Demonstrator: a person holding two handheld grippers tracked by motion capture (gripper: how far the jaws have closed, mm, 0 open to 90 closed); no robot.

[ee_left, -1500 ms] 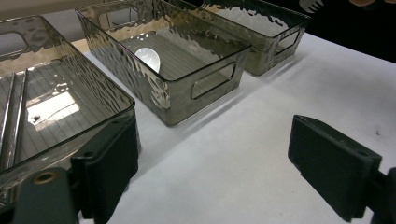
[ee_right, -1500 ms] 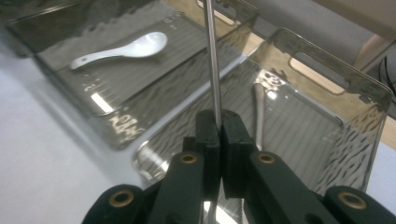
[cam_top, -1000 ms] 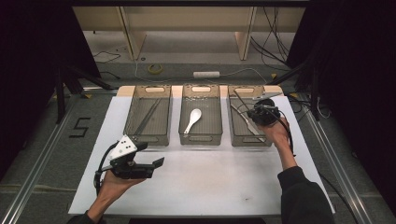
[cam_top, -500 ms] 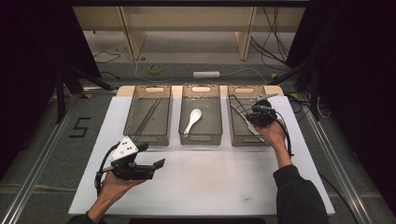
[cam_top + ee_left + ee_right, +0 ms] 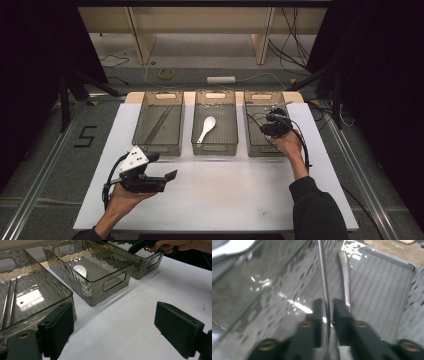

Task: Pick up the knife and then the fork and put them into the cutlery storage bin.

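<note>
Sorting cutlery into three smoked bins on the white tabletop (image 5: 225, 200) looks well along, judging by what lies in them. Taking the middle bin (image 5: 215, 145) as landmark: left of it, the left bin (image 5: 159, 145) holds two long thin sticks (image 5: 159, 125); nearer the person, the left gripper (image 5: 165, 180) hovers empty, fingers spread wide. The middle bin holds one white spoon (image 5: 206, 129). Right of it, inside the right bin (image 5: 265, 145), the right gripper (image 5: 328, 312) has just been opening, its fingers loosening around a slim metal utensil (image 5: 323, 277); a second metal handle (image 5: 344, 275) lies beside. Only withdrawing seems left.
</note>
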